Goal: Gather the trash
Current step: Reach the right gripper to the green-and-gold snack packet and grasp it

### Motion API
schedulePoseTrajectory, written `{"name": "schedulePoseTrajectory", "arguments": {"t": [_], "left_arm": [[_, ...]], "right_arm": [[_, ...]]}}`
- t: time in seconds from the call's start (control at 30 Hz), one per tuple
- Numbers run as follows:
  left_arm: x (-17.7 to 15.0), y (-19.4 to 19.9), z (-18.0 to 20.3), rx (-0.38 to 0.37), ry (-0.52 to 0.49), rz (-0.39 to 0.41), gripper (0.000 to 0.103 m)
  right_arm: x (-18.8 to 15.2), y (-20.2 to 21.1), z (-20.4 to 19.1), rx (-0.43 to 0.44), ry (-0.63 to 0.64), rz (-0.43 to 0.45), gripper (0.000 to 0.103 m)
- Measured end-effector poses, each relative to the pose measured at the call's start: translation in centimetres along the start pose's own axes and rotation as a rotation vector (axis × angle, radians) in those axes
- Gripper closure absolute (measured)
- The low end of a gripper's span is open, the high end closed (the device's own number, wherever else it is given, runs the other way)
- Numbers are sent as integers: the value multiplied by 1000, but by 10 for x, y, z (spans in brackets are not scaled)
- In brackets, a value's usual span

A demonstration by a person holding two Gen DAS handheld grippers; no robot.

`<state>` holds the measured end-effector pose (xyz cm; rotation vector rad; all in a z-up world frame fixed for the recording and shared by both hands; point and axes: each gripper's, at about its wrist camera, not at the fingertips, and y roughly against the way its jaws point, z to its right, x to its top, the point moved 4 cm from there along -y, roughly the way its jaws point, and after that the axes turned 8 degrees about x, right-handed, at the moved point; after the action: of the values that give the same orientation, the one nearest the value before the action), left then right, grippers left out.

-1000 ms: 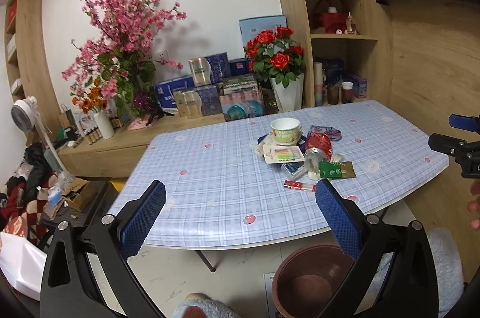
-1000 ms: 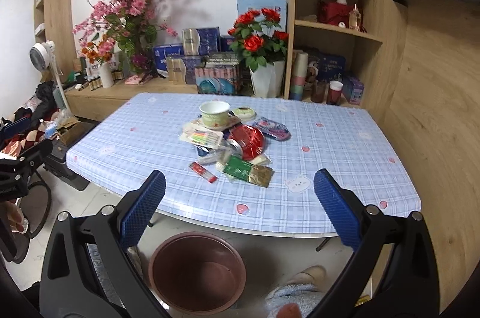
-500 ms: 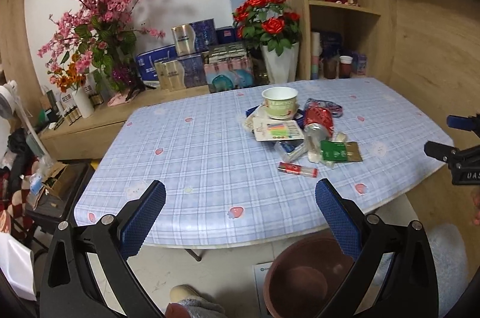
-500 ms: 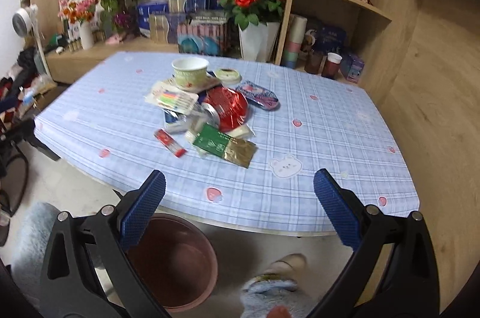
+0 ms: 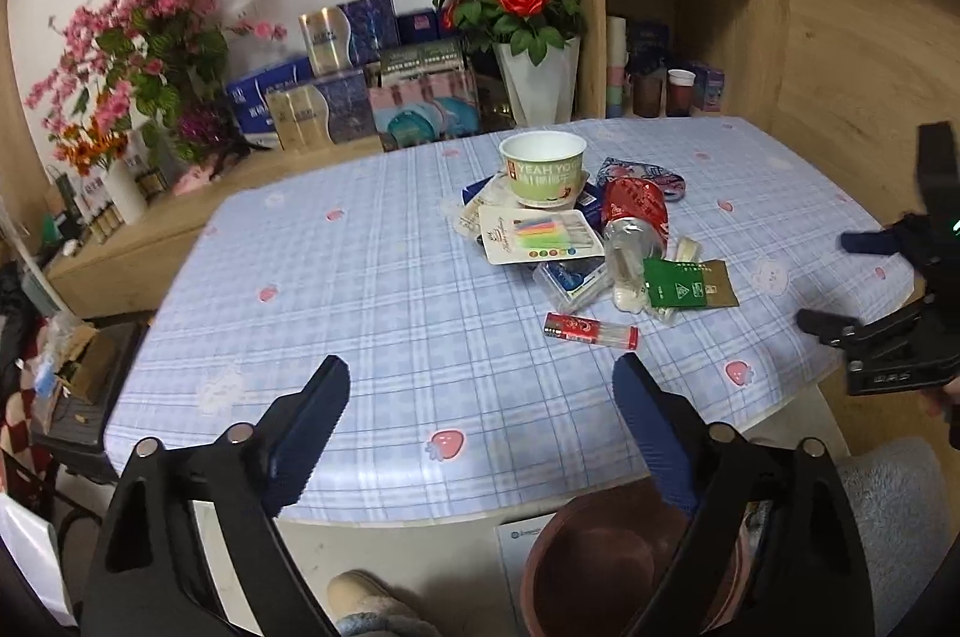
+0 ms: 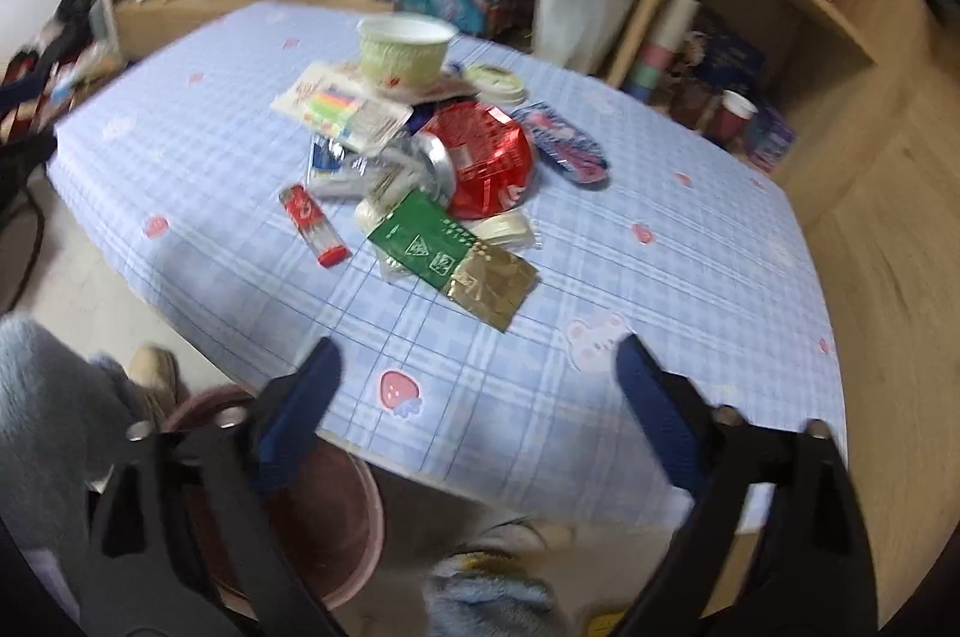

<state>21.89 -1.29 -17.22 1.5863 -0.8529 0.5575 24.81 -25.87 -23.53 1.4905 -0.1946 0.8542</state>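
Counter (image 5: 372,289) in blue plaid cloth, green paper bowl (image 5: 543,167), candle pack (image 5: 540,236), red tube (image 5: 591,329), green-gold wrapper (image 5: 690,284) clustered on it

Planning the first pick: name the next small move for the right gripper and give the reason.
Probably ease the right gripper forward to the green-and-gold packet: its jaws are open and empty, and that packet lies nearest at the pile's edge, with the bin just below the table edge.
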Motion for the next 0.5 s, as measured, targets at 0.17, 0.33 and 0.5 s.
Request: {"name": "schedulePoseTrajectory", "arguments": {"t": [0.17, 0.33, 0.5], "left_arm": [[1, -26, -4, -39, 49, -35, 17], [0, -48, -1, -29, 37, -59, 19], [1, -64, 2, -18, 22, -70, 20]], "right_arm": [[14, -51, -5, 9, 143, -71, 27], [31, -98, -5, 32, 292, -124, 27], [43, -128, -2, 110, 334, -167, 27]]}}
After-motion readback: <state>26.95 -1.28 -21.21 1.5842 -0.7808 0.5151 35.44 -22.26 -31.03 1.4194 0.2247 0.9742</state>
